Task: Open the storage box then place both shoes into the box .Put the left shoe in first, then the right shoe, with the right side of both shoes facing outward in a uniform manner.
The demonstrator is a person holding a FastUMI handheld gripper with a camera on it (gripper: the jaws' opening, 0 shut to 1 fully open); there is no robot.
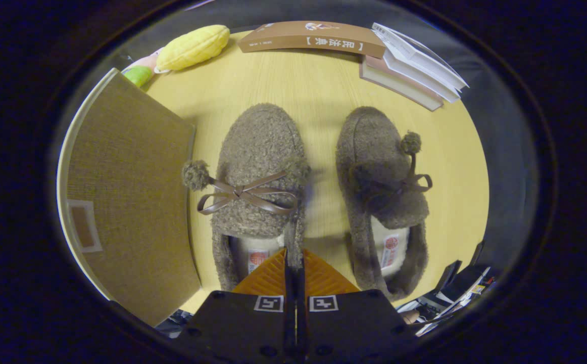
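Observation:
Two fuzzy brown slippers with bows and pom-poms lie side by side on the yellow table [324, 91], toes pointing away from me. My gripper [294, 260] is at the heel end of the left shoe [260, 151]. Its fingers are pressed together on the right side wall of that shoe's opening. The right shoe [379, 167] lies apart, just right of the fingers. The storage box [127, 202], covered in brown woven fabric with a small label patch, stands close to the left of the left shoe. I cannot tell whether it is open.
Beyond the shoes, a brown book [313, 38] and a stack of books [409, 71] lie along the table's far edge. A yellow corn-shaped toy [192, 46] and a green and pink toy [139, 73] sit beyond the box.

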